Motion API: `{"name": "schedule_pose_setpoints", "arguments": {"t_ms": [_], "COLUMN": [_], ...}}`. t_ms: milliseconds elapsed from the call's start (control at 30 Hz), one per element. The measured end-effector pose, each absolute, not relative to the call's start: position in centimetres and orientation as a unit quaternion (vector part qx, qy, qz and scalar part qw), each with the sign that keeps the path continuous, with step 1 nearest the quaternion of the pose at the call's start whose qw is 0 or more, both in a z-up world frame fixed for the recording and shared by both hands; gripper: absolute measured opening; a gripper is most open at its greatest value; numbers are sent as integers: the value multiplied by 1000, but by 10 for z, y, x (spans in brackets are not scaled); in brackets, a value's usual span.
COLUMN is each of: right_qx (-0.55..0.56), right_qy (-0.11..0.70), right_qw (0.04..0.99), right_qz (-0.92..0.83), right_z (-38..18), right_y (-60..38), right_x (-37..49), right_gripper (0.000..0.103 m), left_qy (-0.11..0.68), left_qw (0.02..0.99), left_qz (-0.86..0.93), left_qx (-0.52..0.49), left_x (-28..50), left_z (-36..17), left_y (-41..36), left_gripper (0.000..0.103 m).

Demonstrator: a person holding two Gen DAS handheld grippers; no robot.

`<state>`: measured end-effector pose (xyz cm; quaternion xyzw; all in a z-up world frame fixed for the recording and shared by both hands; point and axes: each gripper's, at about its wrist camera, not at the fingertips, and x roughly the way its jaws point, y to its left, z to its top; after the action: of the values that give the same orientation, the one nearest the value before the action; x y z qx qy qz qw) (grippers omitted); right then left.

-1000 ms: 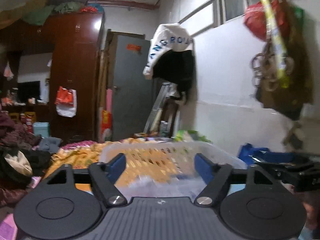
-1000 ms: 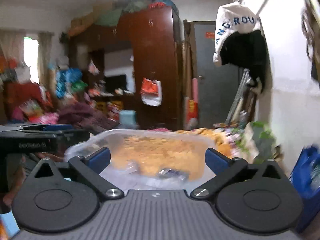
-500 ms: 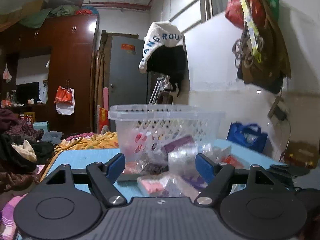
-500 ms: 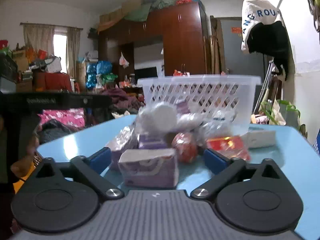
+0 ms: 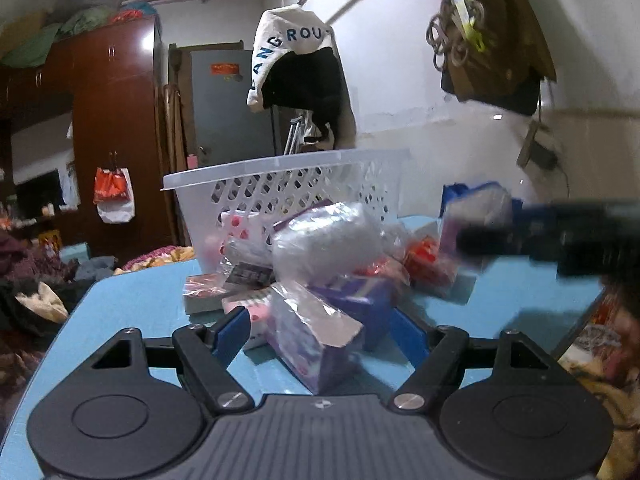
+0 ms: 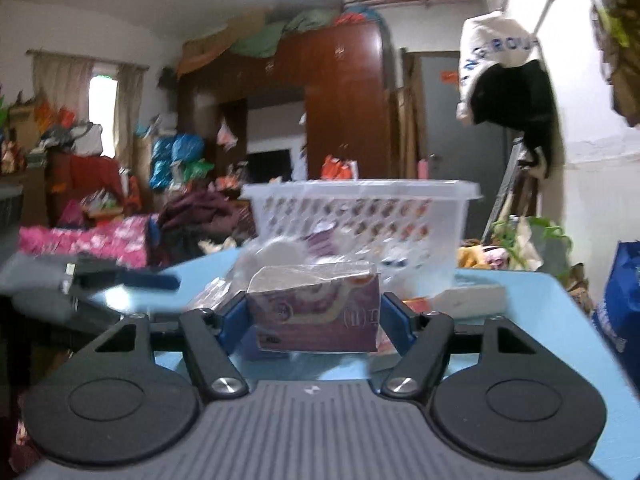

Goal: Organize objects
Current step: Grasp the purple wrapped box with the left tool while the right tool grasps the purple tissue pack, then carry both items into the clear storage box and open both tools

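Observation:
A white perforated plastic basket (image 5: 280, 184) stands on a blue table (image 5: 120, 300), with a heap of wrapped packets (image 5: 328, 240) in front of it. My left gripper (image 5: 320, 330) is open around a purple wrapped tissue pack (image 5: 316, 340) at the near edge of the heap. My right gripper (image 6: 314, 316) has its fingers against both sides of another purple wrapped pack (image 6: 316, 312), which looks raised off the table. The basket (image 6: 360, 208) stands behind it. The right gripper also shows blurred in the left wrist view (image 5: 560, 236).
A white flat box (image 6: 468, 296) lies right of the heap. A blue bag (image 6: 624, 300) hangs past the table's right edge. Clothes (image 5: 296, 64) hang on the wall behind the basket. Piled clothes and a brown wardrobe (image 5: 116, 128) fill the room at left.
Both grippers have dropped from looking over the basket to table level and closed in on the heap. Each now has a purple pack between its fingers.

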<state>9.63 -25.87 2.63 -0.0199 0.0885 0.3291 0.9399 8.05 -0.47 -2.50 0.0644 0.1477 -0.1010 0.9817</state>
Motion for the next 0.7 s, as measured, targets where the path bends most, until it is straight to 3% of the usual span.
{"name": "schedule_pose_setpoints", "arguments": {"t_ms": [167,233,267,700], "right_qx": [-16,-16,-14,-8], "right_qy": [75,72,72,67], "right_qw": [943,944,944,948], "right_qz": [323,321,320,310], "right_z": [27,28,29,28], "right_y": [-265,-266,-266,-275], "right_x": [96,96,96,98], "right_gripper": [72,72,73,73], "left_qy": [159,163,163,96], "left_qw": [981,982,981,993], "left_qz": [-78,-74,-78,-67], "left_qx": [75,67,66,31], "left_x": [84,85,84,60], "left_z": [-32,-36,-37,-18], "left_y": [-14,-13,-12,18], "left_gripper": [81,70,49,47]}}
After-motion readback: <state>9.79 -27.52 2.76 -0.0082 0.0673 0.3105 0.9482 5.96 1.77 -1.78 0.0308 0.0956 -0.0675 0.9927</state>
